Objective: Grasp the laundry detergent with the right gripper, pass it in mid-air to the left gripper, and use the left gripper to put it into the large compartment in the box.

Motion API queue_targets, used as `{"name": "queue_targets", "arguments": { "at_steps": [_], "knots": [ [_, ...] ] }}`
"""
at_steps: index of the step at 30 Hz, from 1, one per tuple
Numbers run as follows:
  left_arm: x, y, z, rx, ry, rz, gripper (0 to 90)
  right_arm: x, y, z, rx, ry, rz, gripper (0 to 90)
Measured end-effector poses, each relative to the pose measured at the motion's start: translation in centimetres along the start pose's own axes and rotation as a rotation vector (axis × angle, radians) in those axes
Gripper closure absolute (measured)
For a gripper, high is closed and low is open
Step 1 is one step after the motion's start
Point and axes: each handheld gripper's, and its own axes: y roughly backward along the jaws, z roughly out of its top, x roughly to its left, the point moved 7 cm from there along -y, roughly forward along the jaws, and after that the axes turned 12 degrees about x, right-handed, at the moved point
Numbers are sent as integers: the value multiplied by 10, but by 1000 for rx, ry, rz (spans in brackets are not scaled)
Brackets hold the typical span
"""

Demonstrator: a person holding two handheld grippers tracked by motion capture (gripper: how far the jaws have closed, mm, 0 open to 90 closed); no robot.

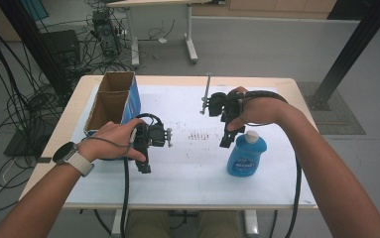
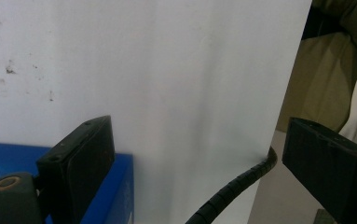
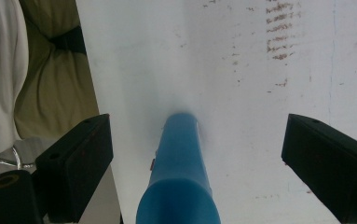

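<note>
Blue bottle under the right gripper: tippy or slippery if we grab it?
The blue bottle stands upright, taller than wide, so a high sideways push would probably tip it. Its smooth plastic looks slippery. The right gripper has open jaws apart on both sides, not touching; the body may flex when squeezed.

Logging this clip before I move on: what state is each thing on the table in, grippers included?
Blue bottle: upright on the white sheet, white cap on, not gripped.
Cardboard box: open at the top, two compartments, inside not visible.
Left gripper: jaws open, nothing between them.
Right gripper: jaws open, just above the bottle, its blue body between them, pads not pressing.
White sheet: lying flat, brown marks mid-table.
</note>
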Motion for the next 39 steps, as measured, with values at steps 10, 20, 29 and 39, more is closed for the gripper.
{"name": "queue_targets", "arguments": {
  "at_steps": [10,20,29,39],
  "knots": [
    [2,0,-2,-6,8,-1,100,-1,3,2,-17,-5,-5,46],
    [2,1,-1,-6,4,0,100,-1,3,1,-24,-10,-6,46],
    [2,2,1,-6,5,-1,100,-1,6,-2,-30,-16,-13,50],
    [2,3,1,-10,16,-5,100,2,12,-4,-51,-6,-20,47]
  ]
}}
